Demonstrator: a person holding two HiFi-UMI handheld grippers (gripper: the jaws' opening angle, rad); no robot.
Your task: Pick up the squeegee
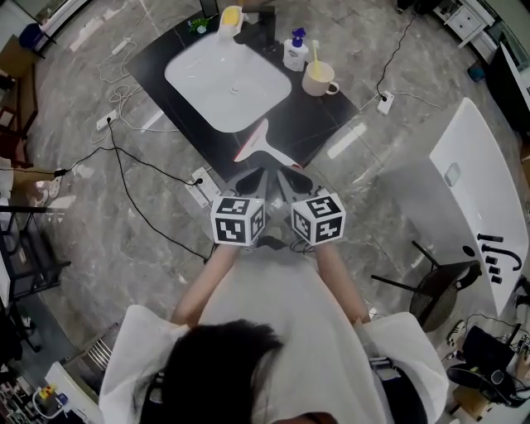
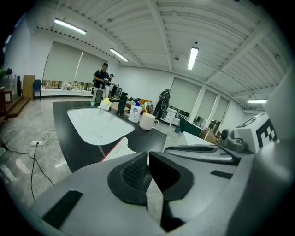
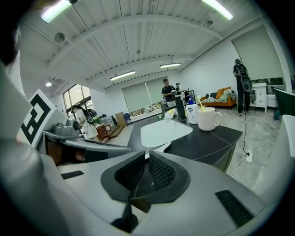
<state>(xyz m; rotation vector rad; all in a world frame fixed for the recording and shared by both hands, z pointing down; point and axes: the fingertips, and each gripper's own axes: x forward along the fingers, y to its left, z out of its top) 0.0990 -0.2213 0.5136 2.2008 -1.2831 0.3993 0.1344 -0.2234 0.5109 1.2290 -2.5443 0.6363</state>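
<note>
The squeegee (image 1: 262, 144), white with a red edge, lies at the near edge of the black counter (image 1: 327, 116), just in front of the white sink basin (image 1: 228, 83). Both grippers hover side by side short of the counter edge, pointing at the squeegee without touching it. My left gripper (image 1: 255, 175) is shut with nothing between its pads, and the squeegee (image 2: 116, 148) shows just beyond its tips (image 2: 148, 155). My right gripper (image 1: 288, 175) is shut and empty too; a white part of the squeegee (image 3: 157, 147) peeks over its tips (image 3: 146, 156).
A cream mug (image 1: 320, 79), a soap bottle (image 1: 296, 50), a dark faucet (image 1: 257, 26) and a yellow item (image 1: 230, 15) stand behind the basin. Cables and a power strip (image 1: 201, 187) lie on the marble floor. A white table (image 1: 472, 166) stands at the right. People stand far off.
</note>
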